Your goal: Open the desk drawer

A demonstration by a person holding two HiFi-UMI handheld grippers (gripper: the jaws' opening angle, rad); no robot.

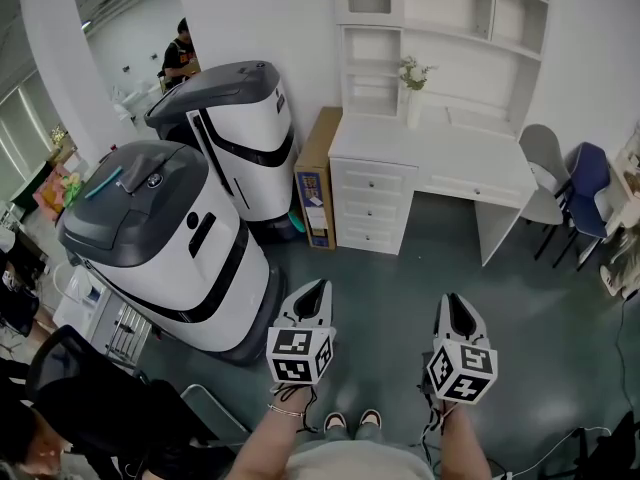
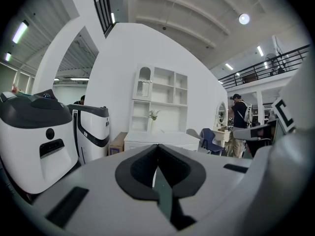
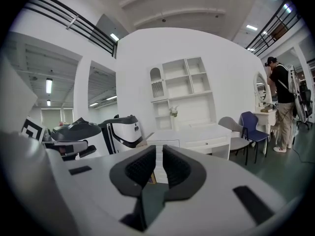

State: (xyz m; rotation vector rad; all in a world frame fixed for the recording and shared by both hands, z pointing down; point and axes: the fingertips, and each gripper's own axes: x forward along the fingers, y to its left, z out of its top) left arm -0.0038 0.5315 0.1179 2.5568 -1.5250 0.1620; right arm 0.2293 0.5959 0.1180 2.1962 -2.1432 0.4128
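The left gripper (image 1: 321, 286) hangs above the grey floor (image 1: 400, 268) near a large white-and-grey machine (image 1: 170, 238), its jaws closed tip to tip with nothing between them. To its right, the right gripper (image 1: 452, 299) has only a narrow slit between its jaws and holds nothing. Both point toward the white desk (image 1: 440, 153), well apart from them against the wall, its drawers (image 1: 372, 206) all pushed in.

The far worktop (image 1: 440, 156) and its drawers (image 1: 372, 206) are coloured white, the floor (image 1: 400, 288) grey-green, the far-right chair (image 1: 588, 183) blue.
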